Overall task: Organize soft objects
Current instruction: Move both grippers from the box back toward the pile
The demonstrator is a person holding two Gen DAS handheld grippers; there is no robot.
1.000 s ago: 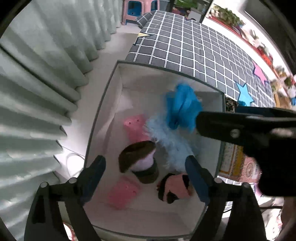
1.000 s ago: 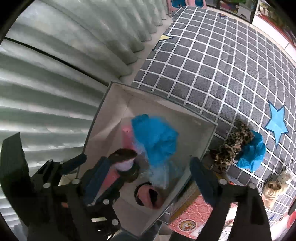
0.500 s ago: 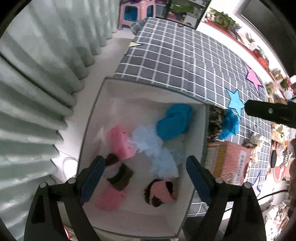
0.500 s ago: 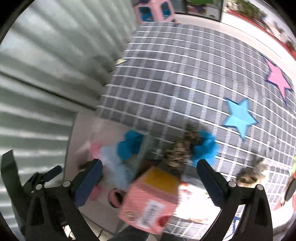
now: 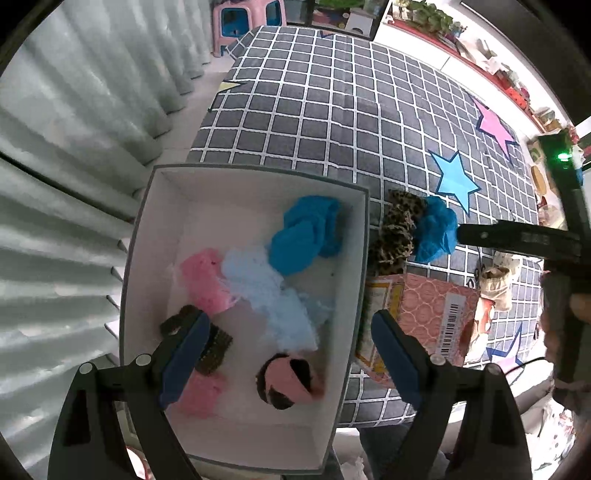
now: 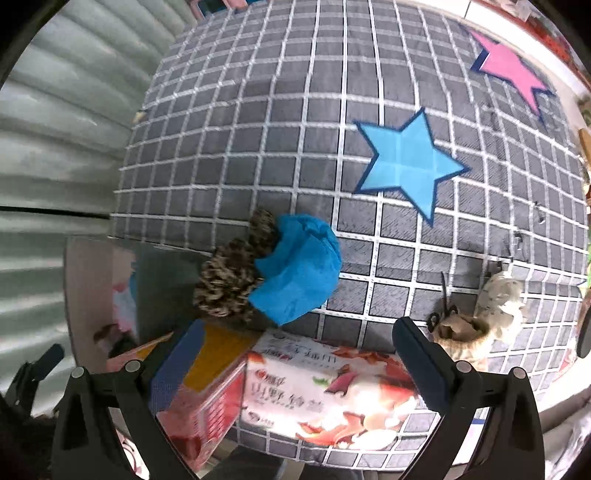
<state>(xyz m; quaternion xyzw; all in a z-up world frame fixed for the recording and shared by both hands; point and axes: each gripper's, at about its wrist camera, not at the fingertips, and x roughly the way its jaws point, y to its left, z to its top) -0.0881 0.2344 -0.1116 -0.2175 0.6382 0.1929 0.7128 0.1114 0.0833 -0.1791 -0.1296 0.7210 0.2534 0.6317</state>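
Note:
A white box holds several soft items: a bright blue cloth, a pale blue fluffy piece, pink pieces and a pink and black ball. My left gripper is open and empty above the box. On the checked rug, a leopard-print scrunchie touches a blue cloth; a beige soft toy lies to the right. My right gripper is open and empty, above a pink carton, near the scrunchie.
The grey checked rug carries blue and pink stars. Pleated curtains run along the left. A pink stool stands at the rug's far end. The pink carton also shows in the left wrist view, right of the box.
My right gripper let go of the bright blue cloth into the box and swung right, over the rug. My left gripper rose, so the box looks smaller.

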